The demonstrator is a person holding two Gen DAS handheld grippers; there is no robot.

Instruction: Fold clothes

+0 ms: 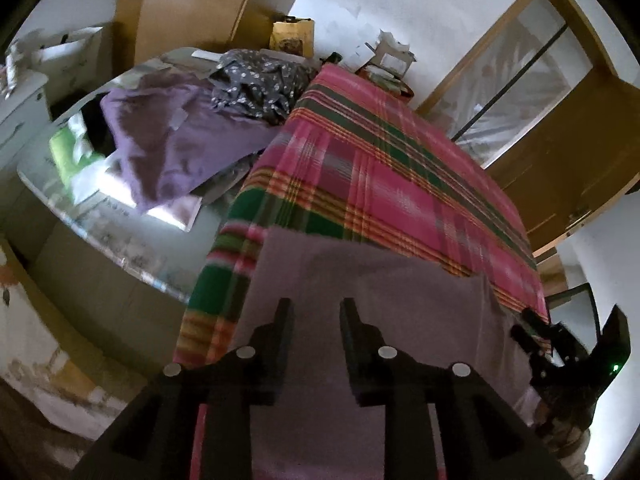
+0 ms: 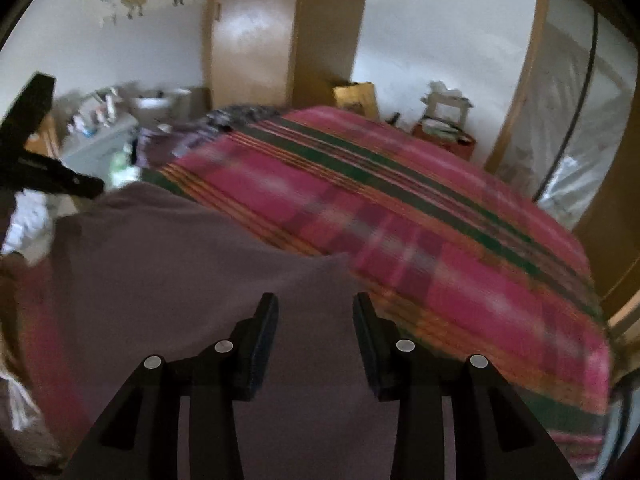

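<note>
Mauve knit garment (image 1: 360,320), soft, light, limp on plaid bed (image 1: 400,168); both grippers' fingers (image 1: 286,312) wide, empty; grip its 12 o'clock edge corners.

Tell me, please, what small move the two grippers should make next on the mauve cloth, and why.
Probably lower both and close them on the near edge of the mauve cloth. The left gripper and right gripper are both open with nothing between the fingers, and the cloth lies spread on the plaid blanket, seemingly not yet folded over.
</note>
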